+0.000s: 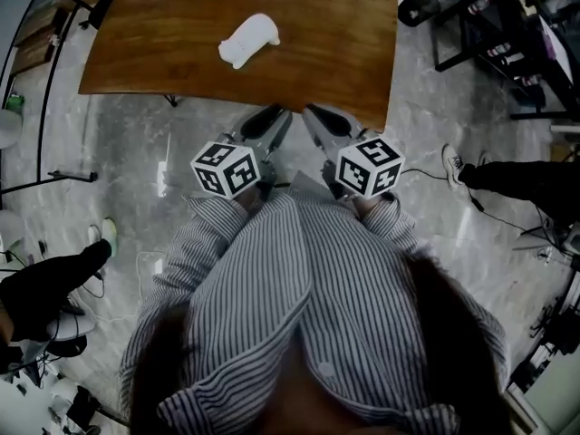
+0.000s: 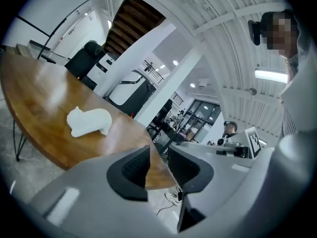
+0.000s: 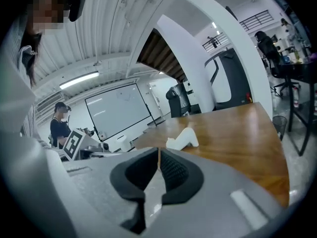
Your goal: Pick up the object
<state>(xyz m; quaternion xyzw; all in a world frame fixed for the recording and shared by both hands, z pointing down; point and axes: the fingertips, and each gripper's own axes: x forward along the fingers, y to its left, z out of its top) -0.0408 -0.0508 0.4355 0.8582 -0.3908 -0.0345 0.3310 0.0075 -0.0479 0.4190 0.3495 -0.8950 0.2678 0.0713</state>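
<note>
Smooth white animal-shaped figurine (image 1: pixel 249 40) lies on the glossy wooden table (image 1: pixel 154 53), well ahead of both claws. Left gripper (image 2: pixel 158 153) is slightly parted and empty, right gripper (image 3: pixel 158 155) clenched on nothing.

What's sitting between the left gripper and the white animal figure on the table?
Only bare wooden table lies between the left gripper and the white figure, as the head view shows.

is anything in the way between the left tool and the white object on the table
Nothing visible does. The white object lies alone on the wooden table. The left tool is held short of the table's near edge, and only bare tabletop shows between that edge and the object.
</note>
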